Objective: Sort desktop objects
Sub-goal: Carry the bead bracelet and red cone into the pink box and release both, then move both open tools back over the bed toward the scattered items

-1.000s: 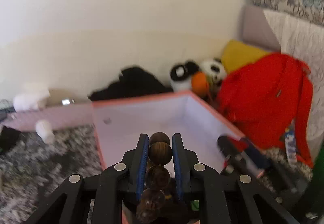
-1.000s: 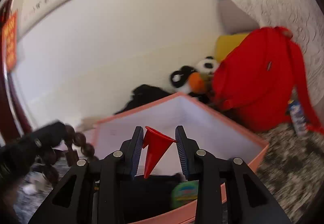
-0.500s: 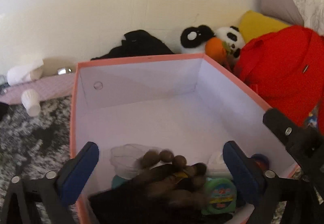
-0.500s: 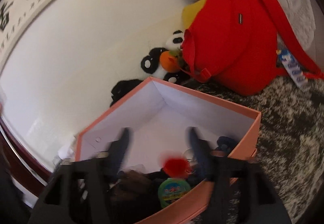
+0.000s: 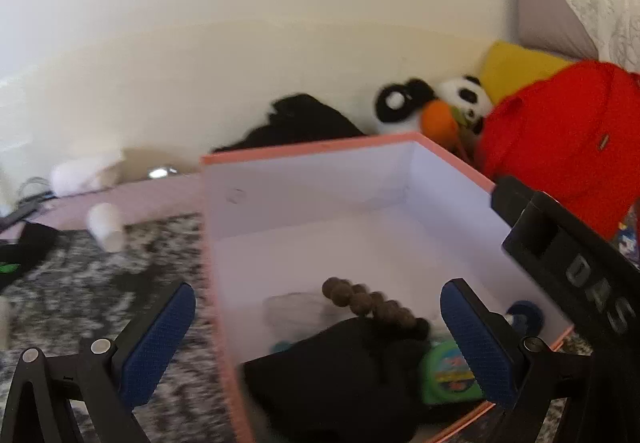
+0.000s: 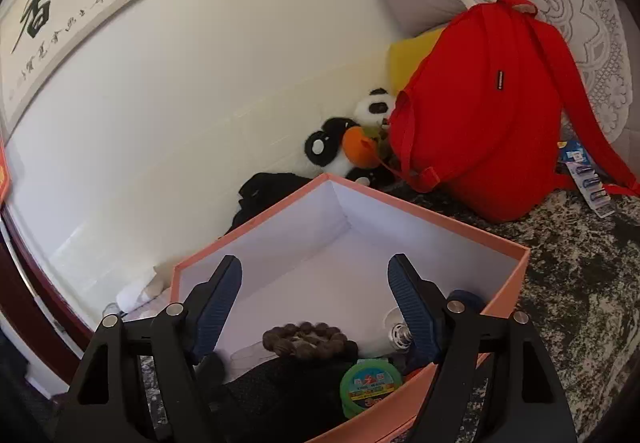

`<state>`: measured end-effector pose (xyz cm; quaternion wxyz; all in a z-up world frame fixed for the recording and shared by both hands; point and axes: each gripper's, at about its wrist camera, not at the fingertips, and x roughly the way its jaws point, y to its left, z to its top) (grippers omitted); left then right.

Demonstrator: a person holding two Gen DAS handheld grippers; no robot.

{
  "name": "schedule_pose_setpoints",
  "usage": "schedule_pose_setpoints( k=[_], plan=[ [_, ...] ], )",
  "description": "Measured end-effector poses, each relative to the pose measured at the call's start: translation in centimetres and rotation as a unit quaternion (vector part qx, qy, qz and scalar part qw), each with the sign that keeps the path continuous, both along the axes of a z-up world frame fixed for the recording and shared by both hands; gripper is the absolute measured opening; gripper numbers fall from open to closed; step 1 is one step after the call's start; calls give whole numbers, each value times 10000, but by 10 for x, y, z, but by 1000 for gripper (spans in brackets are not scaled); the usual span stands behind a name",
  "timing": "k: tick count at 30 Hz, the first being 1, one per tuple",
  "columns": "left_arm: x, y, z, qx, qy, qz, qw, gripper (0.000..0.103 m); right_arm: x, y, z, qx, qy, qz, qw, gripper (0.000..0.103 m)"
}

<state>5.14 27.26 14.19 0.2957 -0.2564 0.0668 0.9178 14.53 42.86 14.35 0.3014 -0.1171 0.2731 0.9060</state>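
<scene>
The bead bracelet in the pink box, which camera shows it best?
The right wrist view: the bead bracelet shows there as a sharp, full loop lying on the black cloth in the pink box. The left wrist view shows it motion-blurred, as a curved string of beads with its far end lost against the cloth.

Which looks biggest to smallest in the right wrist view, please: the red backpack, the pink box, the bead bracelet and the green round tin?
1. Pink box and red backpack: similar; the box is nearer, so unsure.
2. Bead bracelet
3. Green round tin
</scene>
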Motion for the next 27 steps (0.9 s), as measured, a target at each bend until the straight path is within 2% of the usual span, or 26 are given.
schedule_pose_setpoints(
  k=[8, 13, 16, 20, 24, 27],
  plan=[
    [-3, -69, -4, -39, -208, 669, 9975, 101, -4, -25, 10, 149, 25, 135, 9998, 79],
    [-14, -120, -19, -141, -280, 1071, 9938, 101, -15, -52, 14, 330, -36, 348, 9988, 79],
    [-21, -150, -30, -314, -228, 1282, 9910, 101, -22, -74, 13, 316, -48, 591, 9977, 79],
    [-34, -185, -41, -508, -216, 1516, 9869, 101, -33, -101, 8, 101, 88, 1309, 9913, 81],
    [-44, -215, -42, -532, -183, 1809, 9819, 101, -47, -129, 2, 292, -27, 1657, 9857, 83],
    [-56, -232, -48, -705, -243, 2115, 9745, 101, -58, -147, -5, 488, -225, 1785, 9825, 83]
  ],
)
